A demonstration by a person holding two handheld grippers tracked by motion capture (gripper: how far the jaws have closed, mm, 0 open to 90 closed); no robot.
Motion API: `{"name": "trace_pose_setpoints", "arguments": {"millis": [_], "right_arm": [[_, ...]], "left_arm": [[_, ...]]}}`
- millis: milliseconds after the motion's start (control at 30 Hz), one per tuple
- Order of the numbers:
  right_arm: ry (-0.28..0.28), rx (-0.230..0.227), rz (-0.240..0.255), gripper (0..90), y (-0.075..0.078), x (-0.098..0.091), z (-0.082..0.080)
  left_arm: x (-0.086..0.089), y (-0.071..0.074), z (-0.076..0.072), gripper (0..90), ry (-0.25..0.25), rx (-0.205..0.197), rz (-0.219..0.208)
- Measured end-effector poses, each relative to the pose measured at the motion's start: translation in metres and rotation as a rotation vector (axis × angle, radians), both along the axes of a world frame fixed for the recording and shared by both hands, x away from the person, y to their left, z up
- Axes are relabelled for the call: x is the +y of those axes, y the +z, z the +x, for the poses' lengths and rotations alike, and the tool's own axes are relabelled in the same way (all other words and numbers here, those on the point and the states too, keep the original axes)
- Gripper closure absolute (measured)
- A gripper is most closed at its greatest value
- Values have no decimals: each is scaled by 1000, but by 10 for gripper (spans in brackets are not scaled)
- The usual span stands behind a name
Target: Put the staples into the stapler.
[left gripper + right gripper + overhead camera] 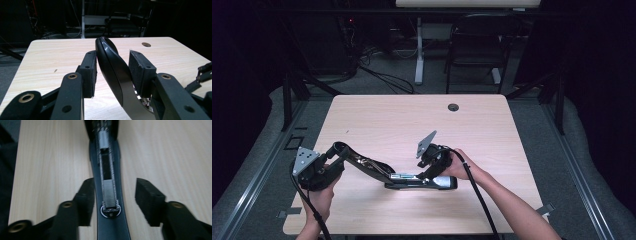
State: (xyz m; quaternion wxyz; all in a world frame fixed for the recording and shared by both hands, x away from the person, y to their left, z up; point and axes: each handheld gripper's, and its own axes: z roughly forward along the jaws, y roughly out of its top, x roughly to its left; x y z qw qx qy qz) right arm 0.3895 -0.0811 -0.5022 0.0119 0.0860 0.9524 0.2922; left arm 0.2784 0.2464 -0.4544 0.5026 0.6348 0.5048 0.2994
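left claw (112,72) clamps the raised black stapler (412,181) lid; right claw (115,202) released, straddling its base on the bench (377,120); no readable lettering.

The table (412,120) is lit evenly from overhead and reads bright, while the room past it, from ten to two o'clock, falls into near black. Shadows under the hands are short and soft. In the left gripper view a thin glare runs down the glossy black stapler (112,72). The right gripper view is soft throughout — smeared most toward six o'clock.
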Motion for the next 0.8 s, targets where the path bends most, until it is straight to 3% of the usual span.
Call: {"name": "trace_pose_setpoints", "arguments": {"millis": [67,300,600,800], "right_arm": [[-38,-1,34,433,4,-4,0],[-140,-32,67,365,17,-20,-2],[-218,-77,51,540,24,-32,-8],[-215,-105,24,684,27,-33,-14]], "left_arm": [[0,0,0,596,1,0,1],[0,0,0,597,2,0,3],[0,0,0,596,0,-3,0],[0,0,0,596,0,-1,3]]}}
